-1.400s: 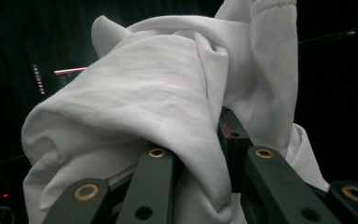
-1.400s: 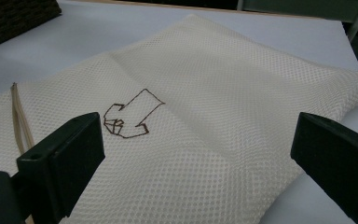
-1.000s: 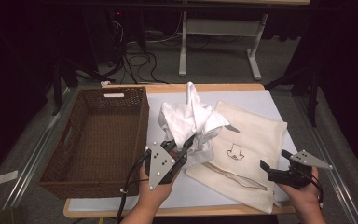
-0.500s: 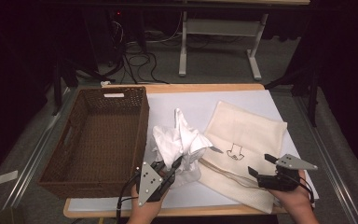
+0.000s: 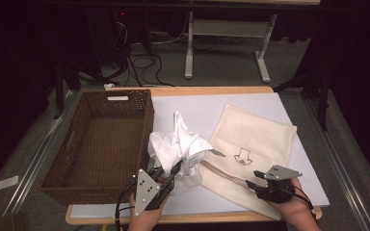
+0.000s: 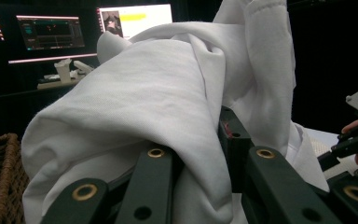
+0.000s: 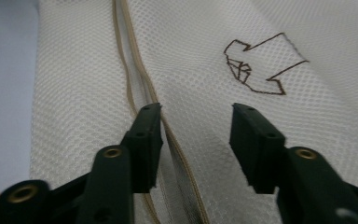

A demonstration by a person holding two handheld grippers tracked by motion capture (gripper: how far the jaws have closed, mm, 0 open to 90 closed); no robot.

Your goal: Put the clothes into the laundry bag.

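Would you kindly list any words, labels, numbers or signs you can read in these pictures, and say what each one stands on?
No legible words or numbers anywhere.
Cream mesh laundry bag: a brown outline drawing, no letters.
Dark woven wicker basket: a white label on the far rim, too small to read.
Monitors in the left claw view: screen contents blurred, unreadable.
White crumpled cloth: no print visible.

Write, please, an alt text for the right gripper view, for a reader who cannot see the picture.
The right gripper has just been closing over a cream mesh laundry bag; its two black jaws stand apart above the mesh, with the bag's beige zipper line running beside one jaw. A brown outline drawing marks the bag, and the pale table surface shows at the left edge.
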